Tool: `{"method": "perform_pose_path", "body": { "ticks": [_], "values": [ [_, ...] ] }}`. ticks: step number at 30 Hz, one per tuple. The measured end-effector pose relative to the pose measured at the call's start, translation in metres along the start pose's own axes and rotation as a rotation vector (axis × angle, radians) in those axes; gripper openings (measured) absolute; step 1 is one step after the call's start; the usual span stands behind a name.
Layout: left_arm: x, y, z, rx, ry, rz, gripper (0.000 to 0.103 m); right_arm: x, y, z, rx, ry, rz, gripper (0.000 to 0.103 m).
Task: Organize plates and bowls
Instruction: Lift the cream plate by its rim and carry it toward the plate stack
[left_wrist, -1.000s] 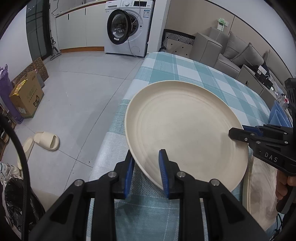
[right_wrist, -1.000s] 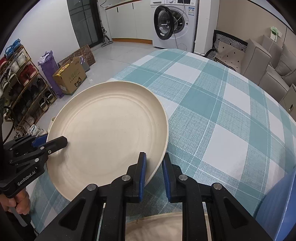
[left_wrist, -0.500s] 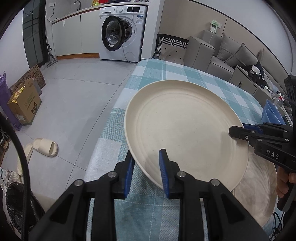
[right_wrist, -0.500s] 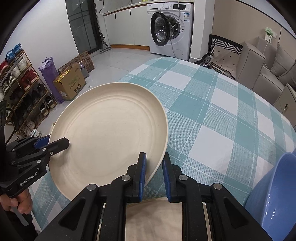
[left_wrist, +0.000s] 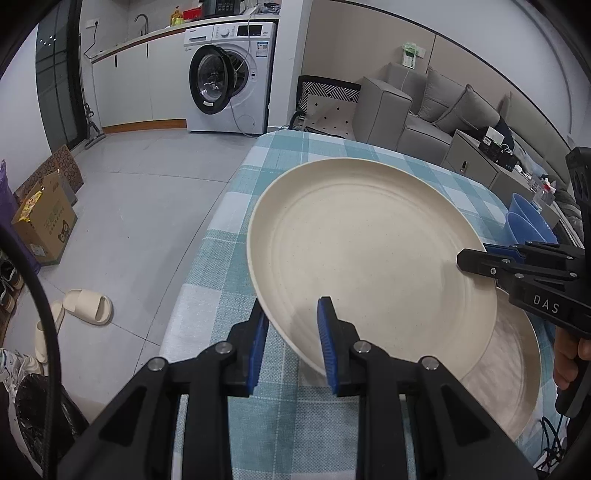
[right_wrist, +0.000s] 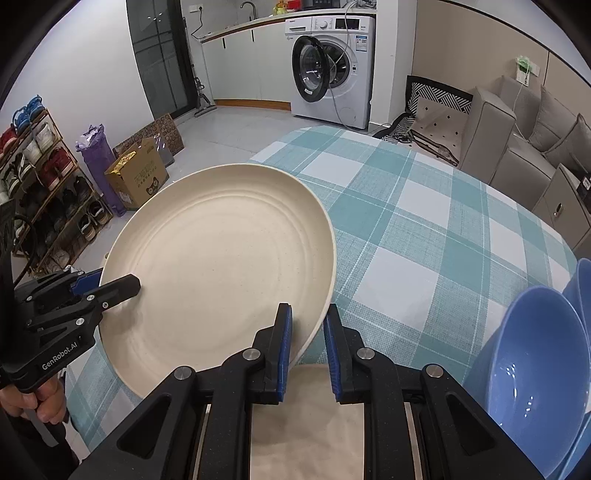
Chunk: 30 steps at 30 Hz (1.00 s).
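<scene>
Two grippers, left gripper (left_wrist: 291, 341) and right gripper (right_wrist: 306, 347), we clamp on opposite rims of round cream plate (left_wrist: 369, 251), balancing it raised above second cream plate (left_wrist: 513, 369) on checked tablecloth (right_wrist: 424, 236); blue bowls (right_wrist: 535, 354) beside.

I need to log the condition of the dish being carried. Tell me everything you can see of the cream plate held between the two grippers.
The cream plate is round, matte and faintly speckled, with concentric ridges inside a low raised rim; it looks like plastic or fibre composite, empty and unchipped. It is tilted, clear of the checked tablecloth, above a second cream plate. The left gripper and right gripper each clamp its rim on opposite sides.
</scene>
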<state>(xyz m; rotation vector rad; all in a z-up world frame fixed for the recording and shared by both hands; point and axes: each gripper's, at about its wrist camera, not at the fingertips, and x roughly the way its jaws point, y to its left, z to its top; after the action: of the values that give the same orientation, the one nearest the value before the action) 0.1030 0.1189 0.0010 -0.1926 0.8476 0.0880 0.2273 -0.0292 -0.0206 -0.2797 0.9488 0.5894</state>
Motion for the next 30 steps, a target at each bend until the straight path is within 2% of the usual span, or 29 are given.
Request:
{"method": "perform_pose_path", "body": {
  "ticks": [30],
  "values": [
    [-0.019, -0.059, -0.010, 0.127, -0.014, -0.086, 0.025, -0.076, -0.038, -0.062, 0.113, -0.086, -0.026, 0.018]
  ]
}}
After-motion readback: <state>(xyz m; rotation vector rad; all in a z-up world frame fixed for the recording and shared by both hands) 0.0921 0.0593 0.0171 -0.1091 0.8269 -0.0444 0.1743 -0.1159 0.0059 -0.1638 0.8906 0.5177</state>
